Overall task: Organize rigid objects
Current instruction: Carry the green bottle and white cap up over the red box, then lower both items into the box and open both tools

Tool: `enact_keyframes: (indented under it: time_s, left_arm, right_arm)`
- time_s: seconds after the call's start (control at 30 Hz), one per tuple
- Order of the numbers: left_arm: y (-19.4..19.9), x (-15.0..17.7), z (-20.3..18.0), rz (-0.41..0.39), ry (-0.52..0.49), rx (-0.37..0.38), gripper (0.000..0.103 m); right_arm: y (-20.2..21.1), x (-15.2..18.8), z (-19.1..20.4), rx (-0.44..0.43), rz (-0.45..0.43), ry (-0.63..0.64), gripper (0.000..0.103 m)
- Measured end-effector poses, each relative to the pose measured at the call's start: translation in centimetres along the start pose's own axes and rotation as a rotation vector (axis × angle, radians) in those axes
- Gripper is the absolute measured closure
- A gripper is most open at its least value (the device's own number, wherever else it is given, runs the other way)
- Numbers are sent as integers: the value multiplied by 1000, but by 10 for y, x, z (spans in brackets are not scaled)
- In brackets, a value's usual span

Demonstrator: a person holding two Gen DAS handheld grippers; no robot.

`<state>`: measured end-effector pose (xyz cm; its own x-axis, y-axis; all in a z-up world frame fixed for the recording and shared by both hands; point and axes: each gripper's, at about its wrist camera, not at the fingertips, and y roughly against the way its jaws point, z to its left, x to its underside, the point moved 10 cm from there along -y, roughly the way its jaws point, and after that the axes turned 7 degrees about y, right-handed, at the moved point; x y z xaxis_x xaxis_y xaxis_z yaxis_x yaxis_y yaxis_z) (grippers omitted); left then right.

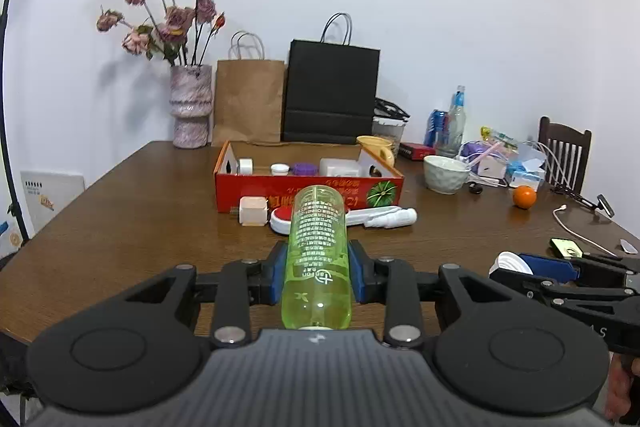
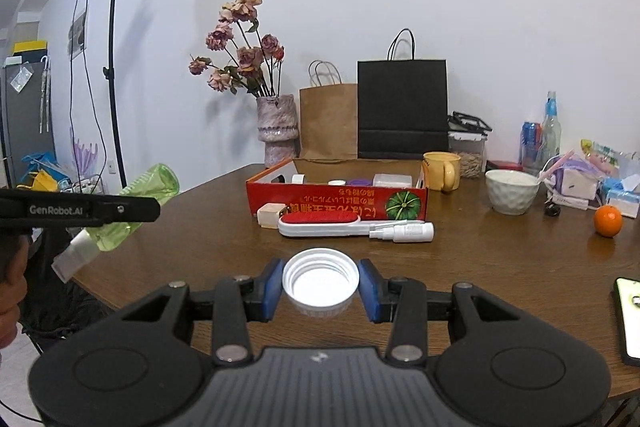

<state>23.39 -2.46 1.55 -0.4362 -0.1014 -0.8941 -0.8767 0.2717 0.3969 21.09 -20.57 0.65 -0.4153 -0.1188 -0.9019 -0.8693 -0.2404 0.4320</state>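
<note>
A translucent green bottle (image 1: 317,259) is clamped between the blue pads (image 1: 279,267) of the left gripper (image 1: 318,273), lying along the fingers with its closed base pointing away from the camera and its white neck toward it; from the right wrist view it is seen held in the air beyond the table's left edge, tilted base-up. A white screw cap (image 2: 320,281) is pinched between the blue pads (image 2: 273,285) of the right gripper (image 2: 320,287), its threaded open side facing the camera, above the near part of the wooden table (image 2: 200,247). Farther back on the table a red cardboard box (image 2: 340,201) stands open, and small white and purple items are seen inside it. Just in front of the box lie a pale cube (image 2: 270,215), a white-handled brush with a red face (image 2: 320,223) and a white spray bottle (image 2: 404,231), the last two touching. To the right a yellow mug (image 2: 442,169) stands beside the box, then a white bowl (image 2: 512,191) and an orange (image 2: 608,221). Behind the box a vase of dried roses (image 2: 276,131), a brown paper bag (image 2: 328,121) and a black paper bag (image 2: 402,109) are set against the wall.
</note>
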Motion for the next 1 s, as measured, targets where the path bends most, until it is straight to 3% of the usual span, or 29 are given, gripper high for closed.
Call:
enact_keyframes:
  time_s: [0.27,0.53,0.63,0.77,1.0]
  left_arm:
    - [-54,-16,18,31,22,-29,72]
    - [-153,-92,27,33,12,23,72]
    - [-207,-116,35,89,43,16,72]
    - [-279,-135,47,184,116,5,72]
    - [-401,-128,80,354,252,-99,72]
  right_arm:
    - [-58,-12,-16,-10,35,19,63]
    - [-147,-94,-43,-88,-18,59,63]
    - [-191,-126,-54,-107,-19,96,63]
    - [-263,-156,-71,-167,40,52,63]
    - [-398,-158,-90,-221,234,-61,63]
